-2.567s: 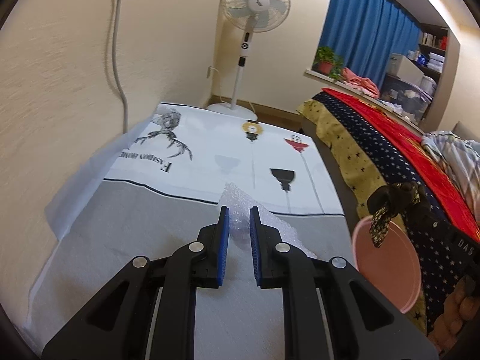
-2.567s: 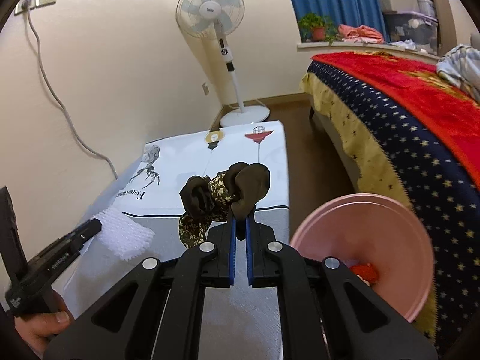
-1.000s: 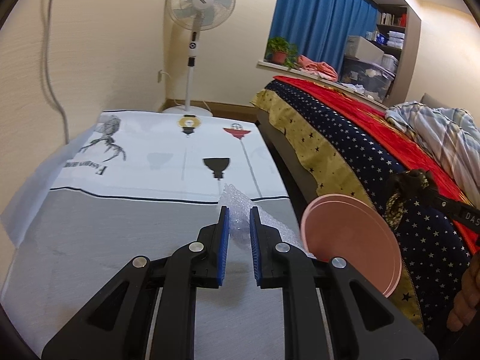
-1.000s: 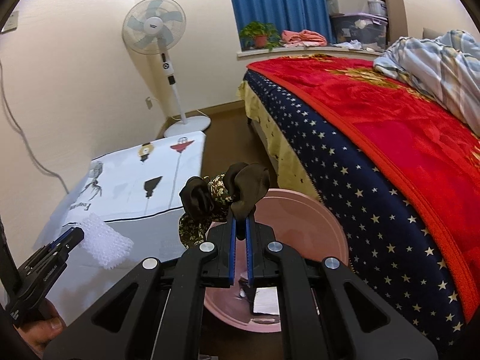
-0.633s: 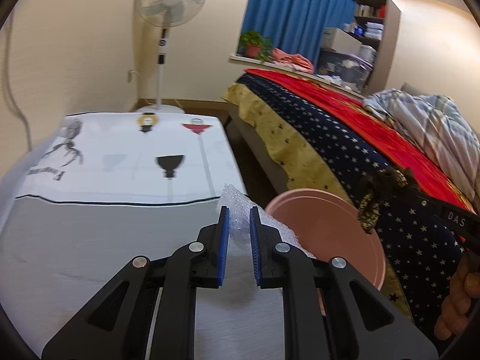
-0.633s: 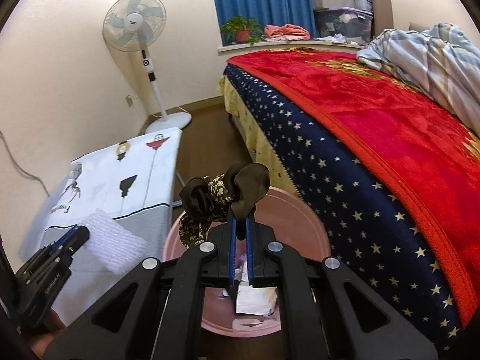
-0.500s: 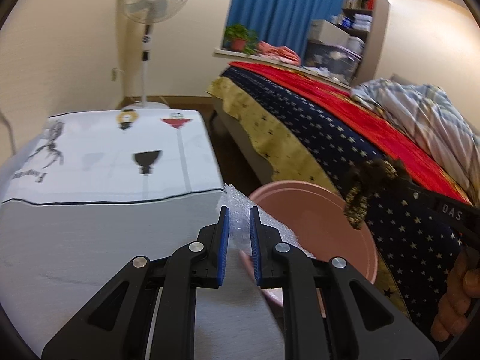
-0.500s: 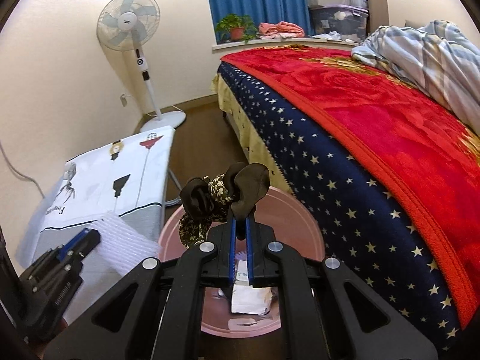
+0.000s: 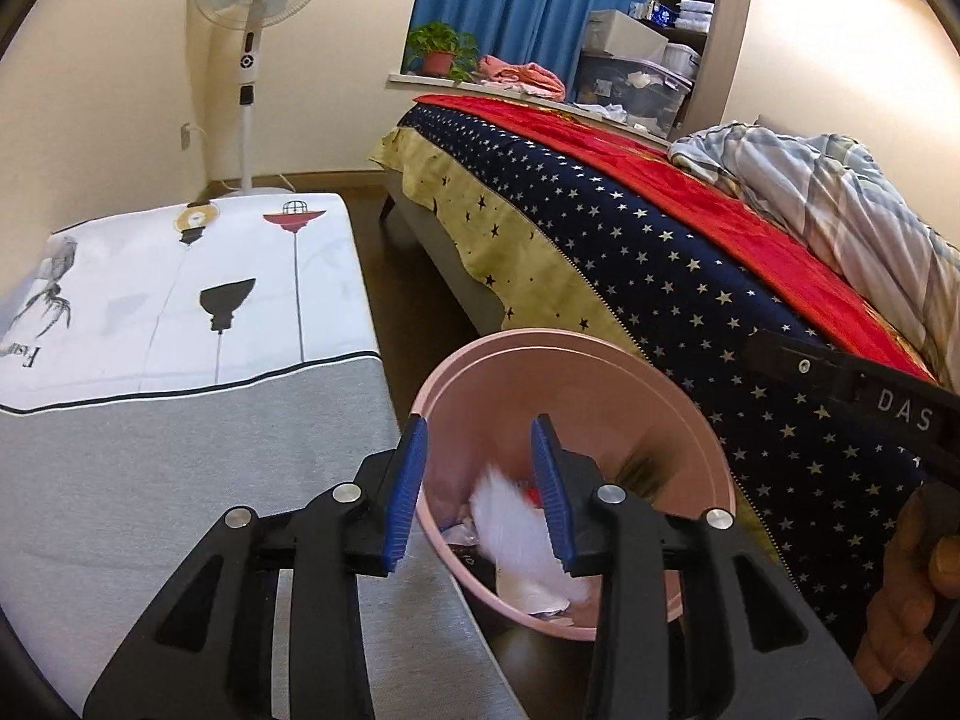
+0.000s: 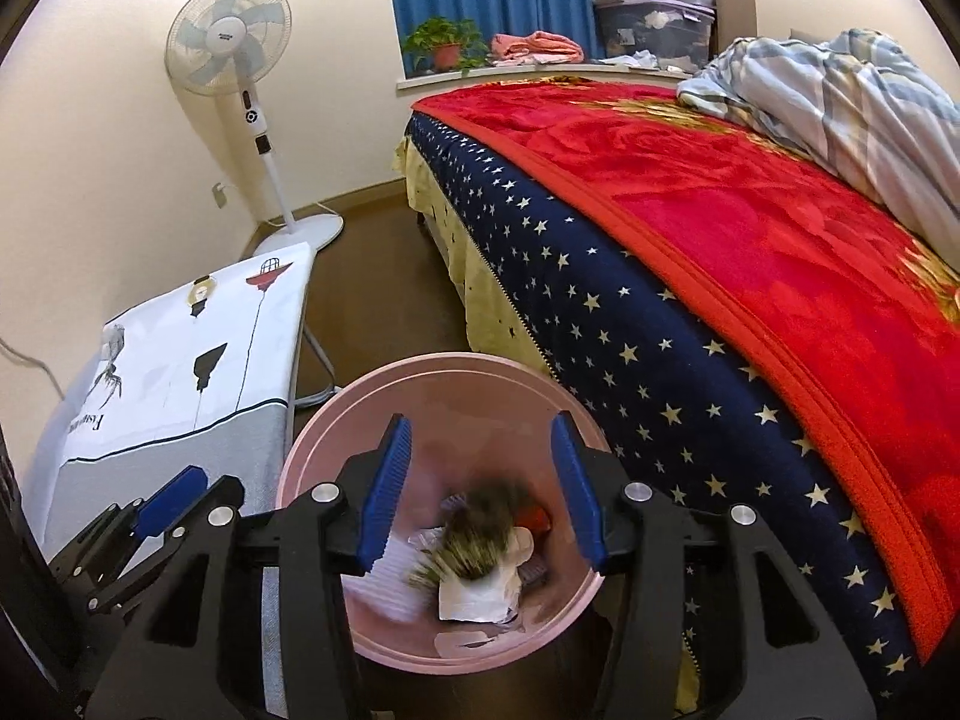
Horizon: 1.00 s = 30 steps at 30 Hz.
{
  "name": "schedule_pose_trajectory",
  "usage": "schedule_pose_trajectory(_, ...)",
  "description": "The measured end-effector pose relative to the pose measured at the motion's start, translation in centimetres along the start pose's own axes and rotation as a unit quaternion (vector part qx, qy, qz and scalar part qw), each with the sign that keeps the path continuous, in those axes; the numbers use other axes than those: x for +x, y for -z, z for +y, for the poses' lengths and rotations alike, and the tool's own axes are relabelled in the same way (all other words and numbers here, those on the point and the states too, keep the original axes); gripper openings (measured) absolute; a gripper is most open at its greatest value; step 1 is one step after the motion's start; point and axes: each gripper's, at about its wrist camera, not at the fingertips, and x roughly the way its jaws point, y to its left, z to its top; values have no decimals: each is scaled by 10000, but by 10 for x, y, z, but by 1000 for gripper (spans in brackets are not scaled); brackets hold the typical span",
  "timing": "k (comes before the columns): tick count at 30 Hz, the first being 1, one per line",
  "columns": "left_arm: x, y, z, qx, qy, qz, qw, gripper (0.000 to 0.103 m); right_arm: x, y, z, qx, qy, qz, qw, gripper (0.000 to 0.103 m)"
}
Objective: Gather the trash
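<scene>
Both the left gripper (image 9: 480, 483) and right gripper (image 10: 483, 489) hung spread wide above the round pink plastic bin (image 10: 480, 369), a blurred brown cloth scrap (image 10: 474, 543) inside it.

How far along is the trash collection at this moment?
Nearly finished, by the look of it. Both the left gripper and right gripper have their jaws open over the pink bin. The bubble wrap and dark patterned fabric appear blurred inside it, seemingly falling. No trash shows on the ironing board.
</scene>
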Motion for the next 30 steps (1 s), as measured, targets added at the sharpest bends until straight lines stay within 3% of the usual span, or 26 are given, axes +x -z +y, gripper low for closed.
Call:
schedule_pose_trajectory(3, -7, 0, 4, 29, -88, -37, 10000, 37, -1, 2, 2, -26, -45, 11, 10000, 57)
schedule_pose_trajectory(7, -24, 3, 10, 61, -419, -166, 9990, 66, -7, 5, 6, -108, -76, -30, 9999, 72)
schedule_pose_trajectory(11, -45, 10, 17, 68, -704, -268, 9971, 77, -20, 9, 14, -237, -137, -137, 9995, 84)
schedule_pose_trajectory(18, -88, 19, 35, -14, -1111, -436, 9929, 87, -51, 19, 31, -497, -327, -330, 9977, 98)
schedule_pose_trajectory(30, -165, 41, 45, -270, -1303, -641, 9890, 90, -106, 56, 68, -777, -620, -616, 9931, 98)
